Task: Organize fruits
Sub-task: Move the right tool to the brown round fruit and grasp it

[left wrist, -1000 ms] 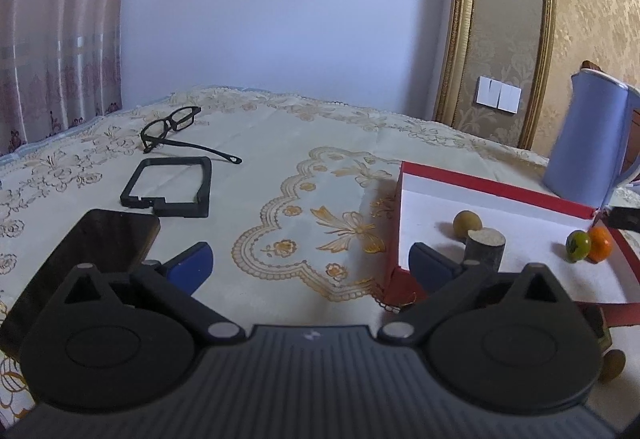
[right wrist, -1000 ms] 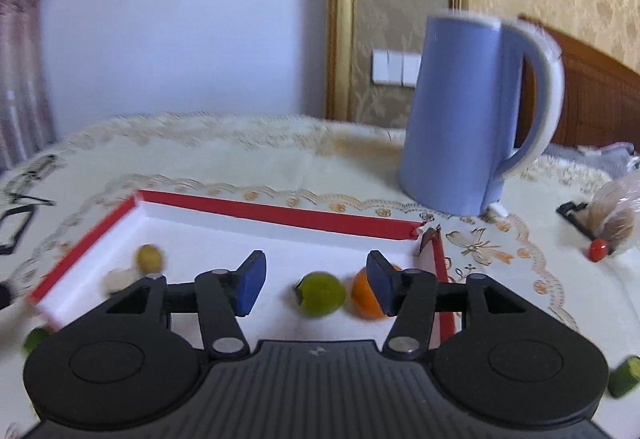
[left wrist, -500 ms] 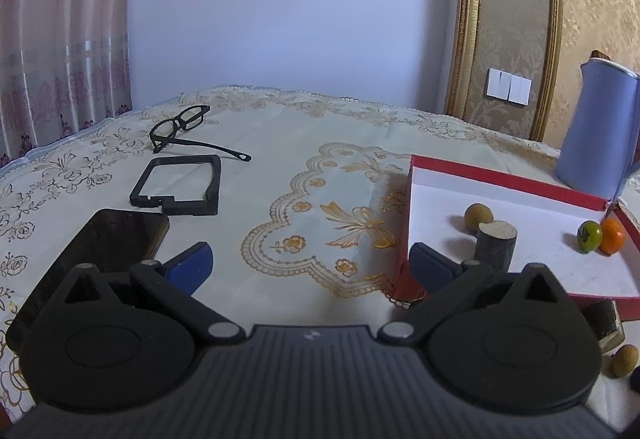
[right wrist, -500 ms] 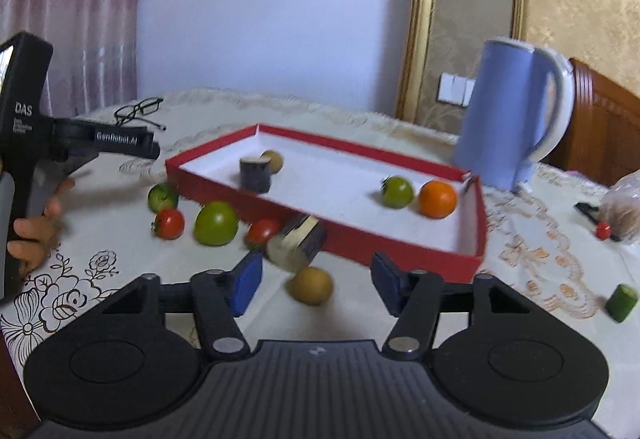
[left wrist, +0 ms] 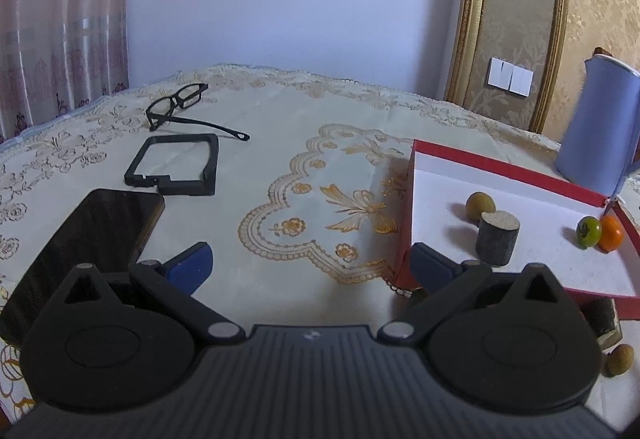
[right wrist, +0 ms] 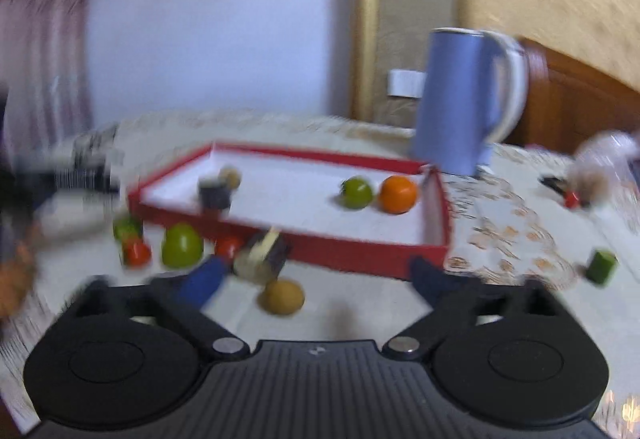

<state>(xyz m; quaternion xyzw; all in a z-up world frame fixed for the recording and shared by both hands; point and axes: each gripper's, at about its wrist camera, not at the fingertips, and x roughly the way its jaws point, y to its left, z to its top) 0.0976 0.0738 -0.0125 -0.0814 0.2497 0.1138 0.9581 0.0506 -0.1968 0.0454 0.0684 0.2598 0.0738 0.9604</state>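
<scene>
Left gripper [left wrist: 308, 263] sat low over the tablecloth [left wrist: 304, 159], jaws spread wide, nothing between the blue pads; its right pad was just beside the near-left corner of the red tray [left wrist: 500, 167]. Inside the tray, left wrist view: a brown round fruit [left wrist: 480, 204] touching or just behind a dark cylindrical chunk [left wrist: 497, 238] standing upright, and at the far right side a green fruit [left wrist: 589, 232] touching an orange fruit [left wrist: 611, 233]. Another small brown fruit [left wrist: 618, 360] lay on the cloth outside the tray at the right edge of that view. Left of the tray, well apart: black phone [left wrist: 92, 239], black frame piece [left wrist: 176, 169], glasses [left wrist: 180, 107]; blue kettle [left wrist: 596, 127] stood behind the tray. Right wrist view was motion-blurred. Right gripper [right wrist: 316, 279] was also spread wide and empty, hovering over the cloth in front of the tray's near wall [right wrist: 360, 251]. A brown fruit [right wrist: 284, 297] lay on the cloth between its fingers, not touched by either pad. Just beside the left pad was a cut dark-skinned chunk [right wrist: 262, 259] lying tilted against the tray wall. Further left outside the tray: large green fruit [right wrist: 182, 245], red fruit [right wrist: 136, 252], second red one [right wrist: 228, 245], small green one [right wrist: 127, 227]. A green cut piece [right wrist: 602, 266] sat well off to the right on the cloth. Blur hid finer detail on the left edge.
</scene>
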